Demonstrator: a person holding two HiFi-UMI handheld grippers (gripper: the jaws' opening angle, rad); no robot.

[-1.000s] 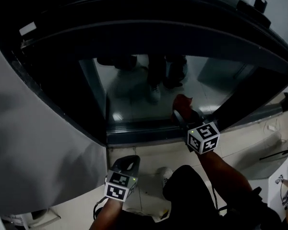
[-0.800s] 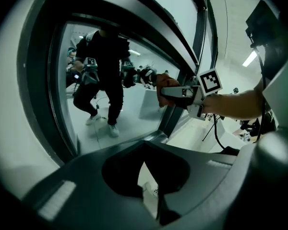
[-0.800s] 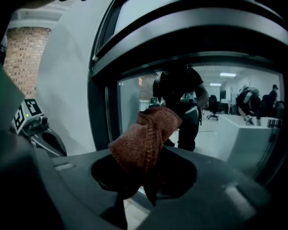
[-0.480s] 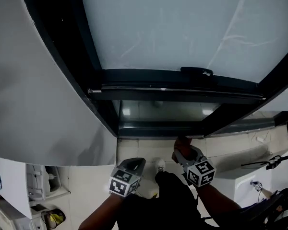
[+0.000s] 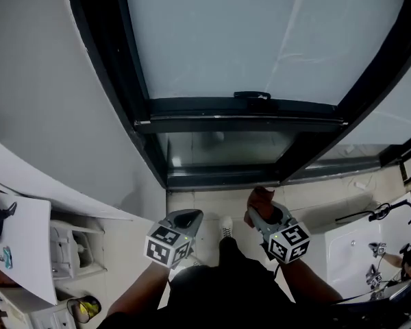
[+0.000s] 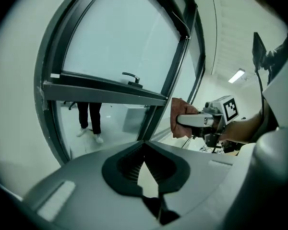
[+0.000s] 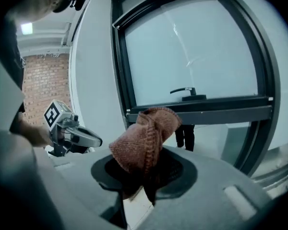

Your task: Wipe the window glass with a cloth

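The window has a dark frame, a frosted upper glass pane (image 5: 260,40) with a black handle (image 5: 252,96) on its lower rail, and a clear lower pane (image 5: 222,148). My right gripper (image 5: 260,210) is shut on a bunched reddish-brown cloth (image 7: 141,140), held low in front of the sill and apart from the glass. The cloth (image 6: 178,116) also shows in the left gripper view, ahead of the right gripper (image 6: 197,121). My left gripper (image 5: 186,219) hangs beside it, its jaws together and nothing between them.
A white board (image 5: 24,245) and a white cart (image 5: 72,249) stand at the left. A white unit (image 5: 349,252) stands at the right. A person's legs (image 6: 90,121) show through the lower pane. A grey wall (image 5: 48,101) flanks the window's left side.
The head view has swung up from the lower pane to the frosted upper pane. The right gripper with the cloth has come away from the lower glass and sits low near the body.
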